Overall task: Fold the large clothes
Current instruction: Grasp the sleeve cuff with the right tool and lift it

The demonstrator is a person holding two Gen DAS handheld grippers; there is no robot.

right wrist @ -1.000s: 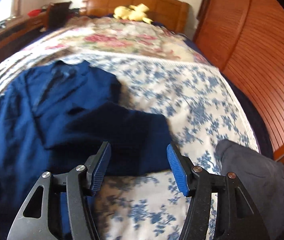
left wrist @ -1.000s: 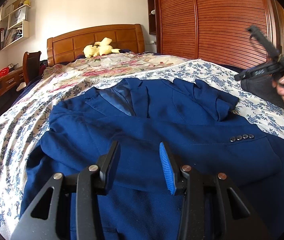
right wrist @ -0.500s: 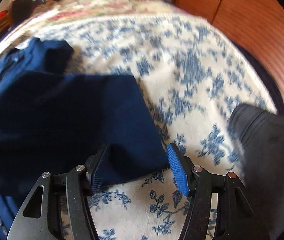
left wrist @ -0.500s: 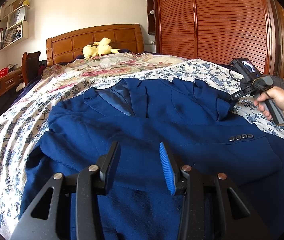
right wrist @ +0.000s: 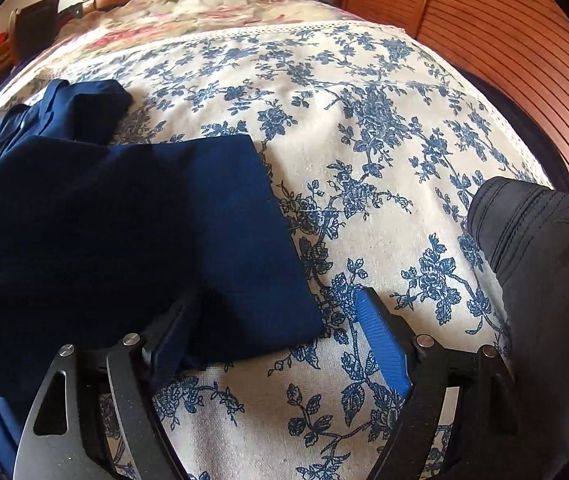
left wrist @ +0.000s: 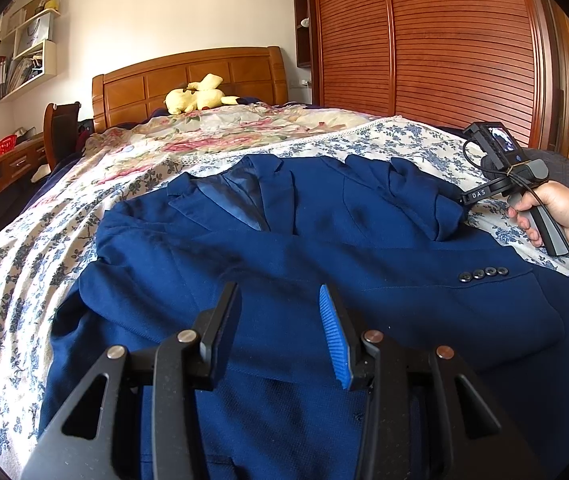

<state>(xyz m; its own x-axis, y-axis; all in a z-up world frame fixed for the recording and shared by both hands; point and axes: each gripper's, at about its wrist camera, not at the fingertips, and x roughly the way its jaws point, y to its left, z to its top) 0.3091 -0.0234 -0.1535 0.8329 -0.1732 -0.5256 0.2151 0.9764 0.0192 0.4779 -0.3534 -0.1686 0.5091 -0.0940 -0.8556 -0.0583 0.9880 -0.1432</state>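
My right gripper (right wrist: 272,332) had just been opening, jaws straddling the blue jacket's (left wrist: 284,264) sleeve end (right wrist: 220,240); my left gripper (left wrist: 280,336) hovered unclenched.

Right gripper (right wrist: 272,332) jaws just widened; left gripper (left wrist: 280,332) jaws parted.

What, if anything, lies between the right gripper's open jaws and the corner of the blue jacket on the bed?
Nothing visible does. The right gripper has just been opening, and the corner of the blue jacket already lies between its fingers, on the bare floral bedspread. The dark trousers lie off to the side.
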